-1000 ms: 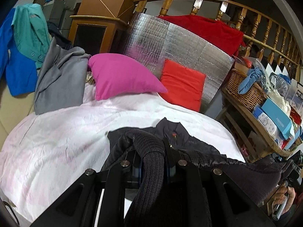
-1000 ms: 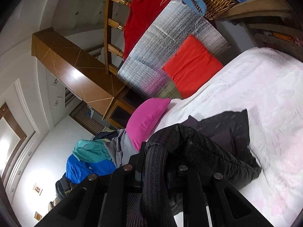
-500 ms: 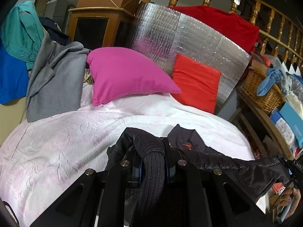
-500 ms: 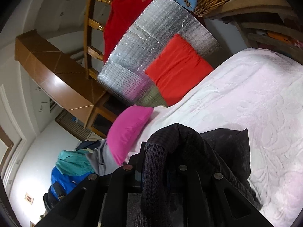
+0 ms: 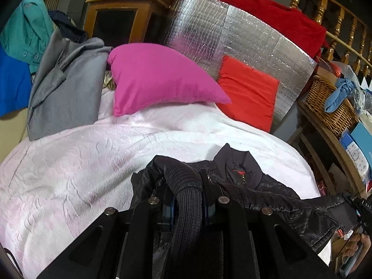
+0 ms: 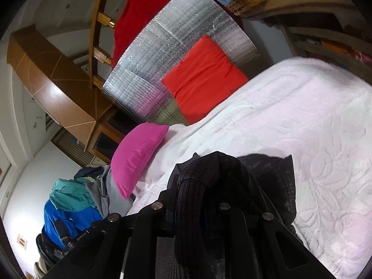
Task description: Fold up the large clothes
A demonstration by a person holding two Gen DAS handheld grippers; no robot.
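Left wrist view: left gripper clamped on the ribbed cuff of a black jacket, which lies on the pale pink bedspread
Right wrist view: right gripper pinched tight on the jacket's other cuff, near a magenta pillow

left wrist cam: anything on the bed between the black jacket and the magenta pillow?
Nothing: only bare pale pink embossed bedspread lies between the black jacket and the magenta pillow, shown in the left wrist view.

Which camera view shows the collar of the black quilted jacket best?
The left wrist view: the black quilted jacket lies with its collar and zip facing the camera. The right wrist view shows only bunched fabric and a ribbed cuff.
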